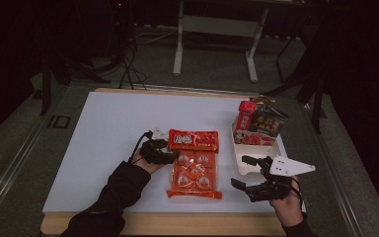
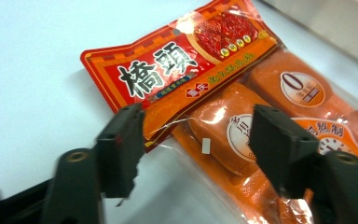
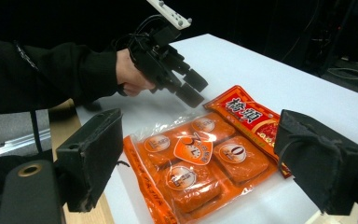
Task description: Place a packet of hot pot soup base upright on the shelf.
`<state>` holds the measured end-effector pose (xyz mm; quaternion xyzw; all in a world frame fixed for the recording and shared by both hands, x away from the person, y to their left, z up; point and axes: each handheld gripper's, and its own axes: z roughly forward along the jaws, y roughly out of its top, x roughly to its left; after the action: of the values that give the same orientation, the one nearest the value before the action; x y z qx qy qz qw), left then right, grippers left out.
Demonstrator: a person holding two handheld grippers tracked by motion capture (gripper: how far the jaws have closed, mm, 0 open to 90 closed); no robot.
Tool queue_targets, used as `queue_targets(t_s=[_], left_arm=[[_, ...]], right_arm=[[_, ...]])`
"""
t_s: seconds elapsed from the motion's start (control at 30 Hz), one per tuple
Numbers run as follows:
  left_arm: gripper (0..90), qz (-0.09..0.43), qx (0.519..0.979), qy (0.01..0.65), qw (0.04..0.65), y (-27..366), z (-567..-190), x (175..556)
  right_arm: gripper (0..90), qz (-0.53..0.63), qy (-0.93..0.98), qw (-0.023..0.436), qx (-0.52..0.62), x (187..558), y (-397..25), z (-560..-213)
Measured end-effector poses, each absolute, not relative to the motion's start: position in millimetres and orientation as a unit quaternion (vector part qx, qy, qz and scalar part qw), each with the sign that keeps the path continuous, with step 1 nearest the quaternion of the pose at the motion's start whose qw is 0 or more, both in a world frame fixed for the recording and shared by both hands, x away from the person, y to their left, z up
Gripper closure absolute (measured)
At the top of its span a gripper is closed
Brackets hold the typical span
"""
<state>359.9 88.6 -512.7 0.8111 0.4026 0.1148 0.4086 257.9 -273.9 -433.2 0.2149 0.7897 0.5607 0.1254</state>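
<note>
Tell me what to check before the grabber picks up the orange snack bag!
1. Left gripper open: ok; in the left gripper view its black jaws stand apart.
2. Left gripper lined up with the orange clear-plastic packet with a red label: ok; the packet's edge lies between the jaws.
3. Jaws touching the packet: cannot tell; they look just above it.
4. Packet flat on the white table: ok.
5. Right gripper out of the way: ok; it is open, beside the packet, holding nothing.
6. Room in the white rectangular box with the red and dark packets: ok; its near part looks free.
</note>
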Motion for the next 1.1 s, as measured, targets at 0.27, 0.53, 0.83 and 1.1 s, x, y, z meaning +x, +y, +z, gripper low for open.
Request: queue_targets(t_s=[0.27,0.53,0.83,1.1], left_arm=[[27.4,0.087,0.811,0.403,0.415,101,-515,373],[27.4,0.087,0.808,0.415,0.41,106,-521,391],[29.1,0.078,0.806,0.426,0.404,106,-533,411],[36.4,0.052,0.807,0.429,0.403,105,-544,424]], right_arm=[[13.5,0.56,0.788,0.158,0.203,255,-274,-431],[13.3,0.55,0.789,0.19,0.197,249,-270,-429],[10.7,0.547,0.783,0.188,0.228,250,-268,-432],[10.7,0.527,0.803,0.181,0.213,248,-259,-436]])
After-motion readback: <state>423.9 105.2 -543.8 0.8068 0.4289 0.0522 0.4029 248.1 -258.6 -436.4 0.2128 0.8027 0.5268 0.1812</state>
